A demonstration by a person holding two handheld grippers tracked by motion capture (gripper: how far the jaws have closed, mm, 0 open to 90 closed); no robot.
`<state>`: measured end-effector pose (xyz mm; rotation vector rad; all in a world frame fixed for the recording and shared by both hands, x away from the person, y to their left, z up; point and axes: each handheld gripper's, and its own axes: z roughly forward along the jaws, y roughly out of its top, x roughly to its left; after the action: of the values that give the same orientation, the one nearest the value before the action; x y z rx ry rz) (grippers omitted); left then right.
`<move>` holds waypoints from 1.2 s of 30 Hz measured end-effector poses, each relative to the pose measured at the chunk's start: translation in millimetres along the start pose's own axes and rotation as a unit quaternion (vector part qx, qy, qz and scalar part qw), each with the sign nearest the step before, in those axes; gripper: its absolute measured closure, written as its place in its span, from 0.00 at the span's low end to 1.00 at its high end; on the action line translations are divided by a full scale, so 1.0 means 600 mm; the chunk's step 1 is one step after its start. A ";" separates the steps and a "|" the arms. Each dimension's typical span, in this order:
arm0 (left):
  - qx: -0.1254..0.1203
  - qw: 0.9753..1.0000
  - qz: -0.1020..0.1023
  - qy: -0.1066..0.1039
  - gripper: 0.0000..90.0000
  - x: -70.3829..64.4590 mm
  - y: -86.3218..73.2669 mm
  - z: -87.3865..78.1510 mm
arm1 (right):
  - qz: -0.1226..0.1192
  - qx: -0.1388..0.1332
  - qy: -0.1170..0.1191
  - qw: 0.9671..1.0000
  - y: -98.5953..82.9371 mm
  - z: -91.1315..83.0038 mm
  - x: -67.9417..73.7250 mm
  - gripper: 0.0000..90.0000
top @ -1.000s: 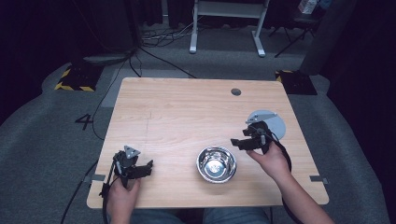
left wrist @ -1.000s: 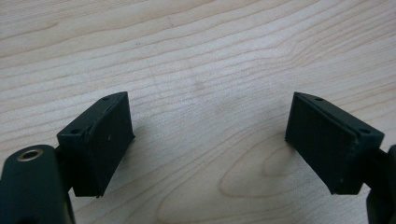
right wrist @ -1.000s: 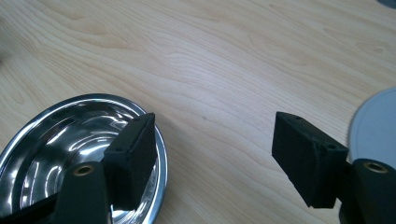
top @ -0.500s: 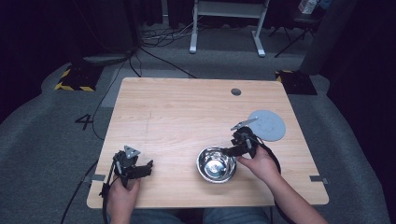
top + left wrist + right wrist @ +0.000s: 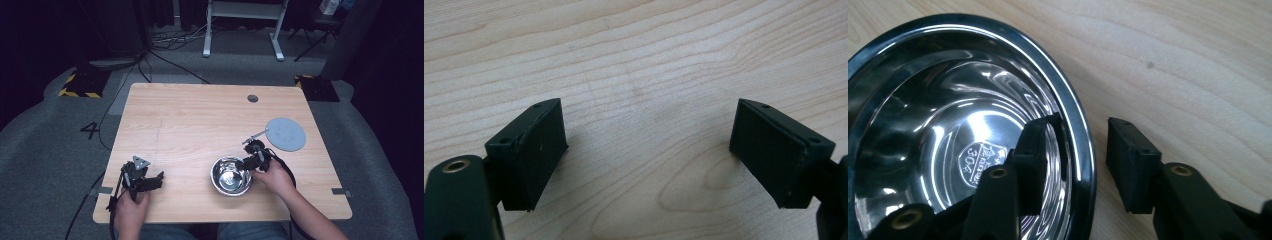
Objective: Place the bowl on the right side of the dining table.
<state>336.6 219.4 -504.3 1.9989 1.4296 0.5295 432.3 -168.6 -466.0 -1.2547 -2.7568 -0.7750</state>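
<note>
The bowl (image 5: pixel 230 176) is shiny bare metal, round and shallow, with a rolled rim that catches the light; in the right gripper view a small stamped mark sits at the middle of its polished bottom (image 5: pixel 948 150). It stands upright on the counter (image 5: pixel 200 120) near the front edge, a little right of centre.

There is one bowl, one flat grey round disc (image 5: pixel 285 134) lying toward the right edge of the counter (well apart from the bowl), and two grippers, one in each hand.

The right gripper (image 5: pixel 250 163) is at the bowl's right side, held by the right hand (image 5: pixel 272 176), whose forearm comes up from the bottom edge. In its own view the right gripper (image 5: pixel 1075 157) straddles the rim: one jaw is inside the bowl, the other outside over the wood, and a clear gap remains between the outer jaw and the rim, so the jaws are partly open and not clamped on it.

The left gripper (image 5: pixel 142 177) sits at the front left of the counter, held low by the left hand (image 5: pixel 131 207). In its own view the left gripper (image 5: pixel 649 150) has its jaws spread wide with just bare wood between them, holding nothing.
</note>
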 end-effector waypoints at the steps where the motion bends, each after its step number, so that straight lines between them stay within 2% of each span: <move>1: 0.000 1.000 0.000 0.000 0.17 0.000 0.000 0.000 | 0.000 0.000 0.000 1.000 0.000 0.000 0.000 0.71; 8: 0.000 1.000 -0.001 0.000 0.17 0.000 0.000 0.000 | -0.010 0.012 0.014 1.000 -0.001 0.009 0.007 0.87; 13: 0.000 1.000 -0.001 0.000 0.17 0.000 0.000 0.000 | -0.008 0.012 0.020 1.000 -0.002 0.008 0.005 0.90; 16: 0.000 1.000 -0.001 0.000 0.17 0.000 0.000 0.000 | -0.004 0.000 0.030 1.000 -0.002 -0.001 0.005 0.94; 18: 0.000 1.000 -0.001 0.000 0.17 0.000 0.000 0.000 | -0.010 -0.011 0.026 1.000 0.000 -0.011 0.012 0.96; 19: 0.000 1.000 -0.001 0.000 0.17 0.000 0.000 0.000 | -0.026 -0.019 0.003 0.999 0.003 -0.022 0.026 0.97; 21: 0.000 1.000 -0.001 0.000 0.17 0.000 0.000 0.000 | -0.045 -0.022 -0.019 0.999 0.006 -0.029 0.037 0.96; 24: 0.000 1.000 -0.001 0.000 0.17 0.000 0.000 0.000 | -0.050 -0.024 -0.024 0.998 0.009 -0.033 0.042 0.96; 36: 0.000 1.000 -0.001 0.000 0.17 0.000 0.000 0.000 | -0.037 -0.051 -0.043 0.997 0.020 -0.075 0.021 0.96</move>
<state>336.4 219.2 -504.3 1.9970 1.4317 0.5288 423.8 -173.0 -418.4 -1.2364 -2.8816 -0.8980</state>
